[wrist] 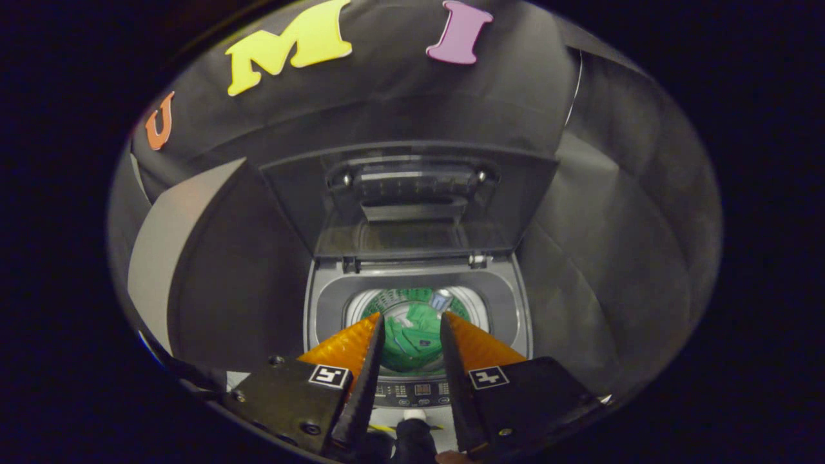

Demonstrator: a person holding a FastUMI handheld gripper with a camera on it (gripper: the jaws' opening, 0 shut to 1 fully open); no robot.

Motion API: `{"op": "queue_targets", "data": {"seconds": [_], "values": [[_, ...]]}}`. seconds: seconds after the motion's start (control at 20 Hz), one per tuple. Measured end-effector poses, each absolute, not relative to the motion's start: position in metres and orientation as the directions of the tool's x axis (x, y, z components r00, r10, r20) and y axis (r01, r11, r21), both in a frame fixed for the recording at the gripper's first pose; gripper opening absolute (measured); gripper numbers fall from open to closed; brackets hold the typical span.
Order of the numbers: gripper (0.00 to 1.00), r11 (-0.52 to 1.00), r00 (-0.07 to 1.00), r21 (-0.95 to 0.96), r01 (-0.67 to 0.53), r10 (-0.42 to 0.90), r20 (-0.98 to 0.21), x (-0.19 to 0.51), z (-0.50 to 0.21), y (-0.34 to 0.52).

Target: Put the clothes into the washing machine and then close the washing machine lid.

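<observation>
Tongs [412, 322]: parted, holding nothing, tips poised above the drum mouth, pointing forward and down | Clothes [412, 341]: green, lying inside the washing machine [522, 303] drum, seen between the fingers | Lid [412, 200]: raised upright behind the opening.

Green clothes [412, 340] lie inside the grey washing machine [522, 303], its lid [412, 200] standing upright, open.

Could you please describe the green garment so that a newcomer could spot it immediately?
Find the washing machine with its lid raised. Look down into its round drum, beyond the open gripper and its orange fingers. The green garment lies there, the only bright thing among grey.
</observation>
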State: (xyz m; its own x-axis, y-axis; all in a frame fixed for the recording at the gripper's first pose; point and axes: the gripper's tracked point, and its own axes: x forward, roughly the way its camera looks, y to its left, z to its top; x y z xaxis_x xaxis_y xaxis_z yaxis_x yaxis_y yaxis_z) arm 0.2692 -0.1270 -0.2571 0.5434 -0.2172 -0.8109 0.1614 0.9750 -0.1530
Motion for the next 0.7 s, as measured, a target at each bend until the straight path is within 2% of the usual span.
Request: {"op": "queue_targets", "data": {"seconds": [0.05, 0.35, 0.7], "values": [[0.54, 0.977, 0.558, -0.146, 0.158, -0.211, -0.803, 0.268, -0.244, -0.120], [0.73, 0.970, 0.620, -0.180, 0.162, -0.241, -0.747, 0.230, -0.197, -0.085], [0.73, 0.979, 0.711, -0.168, 0.117, -0.201, -0.673, 0.270, -0.151, -0.051]]}}
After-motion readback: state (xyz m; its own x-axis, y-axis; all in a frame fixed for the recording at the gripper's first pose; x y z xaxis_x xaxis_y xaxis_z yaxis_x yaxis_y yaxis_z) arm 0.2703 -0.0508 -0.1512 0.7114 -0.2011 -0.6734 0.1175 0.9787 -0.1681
